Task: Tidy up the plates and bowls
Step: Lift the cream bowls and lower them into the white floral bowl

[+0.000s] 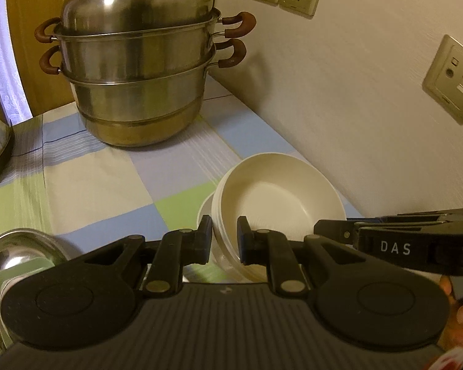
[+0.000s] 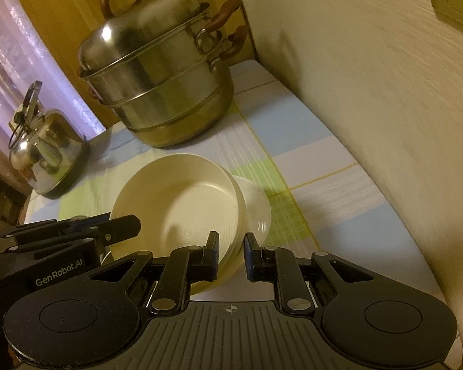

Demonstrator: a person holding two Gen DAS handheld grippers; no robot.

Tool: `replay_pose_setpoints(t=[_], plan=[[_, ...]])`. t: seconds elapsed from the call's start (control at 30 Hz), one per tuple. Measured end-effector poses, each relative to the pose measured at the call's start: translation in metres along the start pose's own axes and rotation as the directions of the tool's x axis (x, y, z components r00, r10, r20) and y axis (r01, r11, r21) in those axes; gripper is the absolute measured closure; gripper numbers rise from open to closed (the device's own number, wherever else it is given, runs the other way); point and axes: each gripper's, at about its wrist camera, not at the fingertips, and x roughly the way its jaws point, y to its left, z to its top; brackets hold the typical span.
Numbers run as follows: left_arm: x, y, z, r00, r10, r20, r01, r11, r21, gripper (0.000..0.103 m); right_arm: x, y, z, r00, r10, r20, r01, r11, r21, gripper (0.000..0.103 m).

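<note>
A stack of cream bowls [image 1: 277, 194] is held between both grippers over the checked cloth. My left gripper [image 1: 224, 240] is shut on the stack's left rim, one finger outside and one inside. My right gripper [image 2: 230, 256] is shut on the stack's right rim [image 2: 231, 240] in the same way. The bowl stack [image 2: 182, 200] fills the middle of the right wrist view. A white plate [image 2: 256, 206] lies under and behind the stack; it also shows in the left wrist view [image 1: 204, 209]. Each gripper shows in the other's view, the right one [image 1: 333, 231] and the left one [image 2: 132, 222].
A tall steel steamer pot [image 1: 139, 71] with brown handles stands at the back. A steel kettle [image 2: 46, 151] stands at the left. A steel bowl [image 1: 18, 246] sits at the near left. The wall [image 1: 370, 92] with sockets runs along the right, close to the bowls.
</note>
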Motion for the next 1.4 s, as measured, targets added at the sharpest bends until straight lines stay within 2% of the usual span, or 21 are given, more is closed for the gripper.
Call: replay_pose_setpoints(t=[0.23,0.57,1.4], plan=[[0.028,0.004,0.009,0.999,0.007,-0.033,-0.007,1.0,-0.007,0.088,0.021,-0.006,0.01,1.0,-0.022,-0.013,0.022,1.0,-0.004,0.086],[0.052,0.006,0.005,0.997,0.013,-0.077,-0.014,1.0,-0.016,0.088,0.045,-0.018,0.014,0.997,-0.032,-0.064,0.034,0.999,0.024,0.086],[0.072,0.012,0.0,0.992,0.011,-0.127,-0.016,0.999,-0.04,0.088,0.065,-0.019,0.02,0.993,-0.039,-0.113,0.042,0.999,0.024,0.086]])
